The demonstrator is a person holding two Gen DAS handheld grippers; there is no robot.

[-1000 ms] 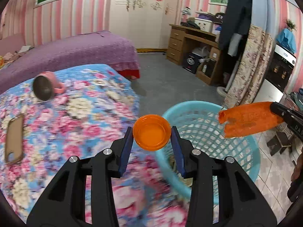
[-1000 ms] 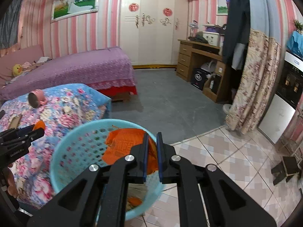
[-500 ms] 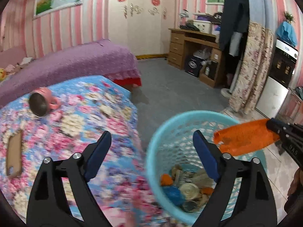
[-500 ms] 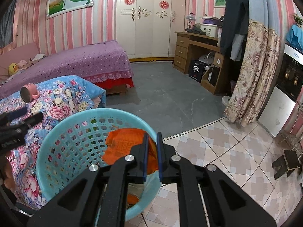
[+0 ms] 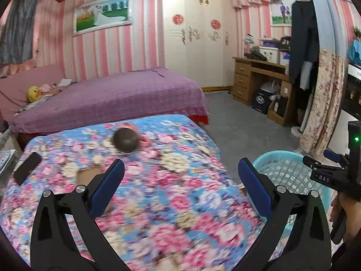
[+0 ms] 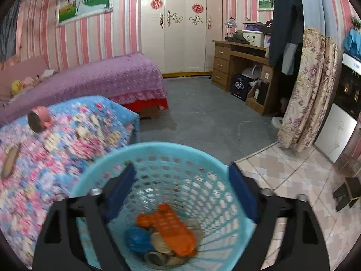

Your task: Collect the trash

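My left gripper [image 5: 180, 164] hangs over the flowered tablecloth [image 5: 185, 205]; its jaws are opening wide with nothing between them. Ahead of it a pink cup [image 5: 126, 140] lies on its side, near a brown flat object [image 5: 86, 174] and a black phone [image 5: 27, 167]. The turquoise basket [image 5: 291, 171] stands off the table's right edge. My right gripper [image 6: 181, 169] hovers above that basket [image 6: 158, 149], jaws opening and empty. In the basket lie an orange wrapper [image 6: 173, 232], a small orange cup [image 6: 143, 220], a blue lump [image 6: 137, 239] and other scraps.
A purple bed [image 5: 112, 99] runs behind the table. A wooden desk [image 6: 239, 63], a hanging dark coat [image 6: 286, 22] and a flowered curtain [image 6: 311, 90] line the right side. Grey floor [image 6: 209, 117] meets tiles [image 6: 293, 180] beside the basket. A hand [image 5: 343, 214] holds the right gripper.
The left gripper let the orange cup fall into the basket, opened wide and swung back over the table. The right gripper opened, and the orange wrapper now lies in the basket.
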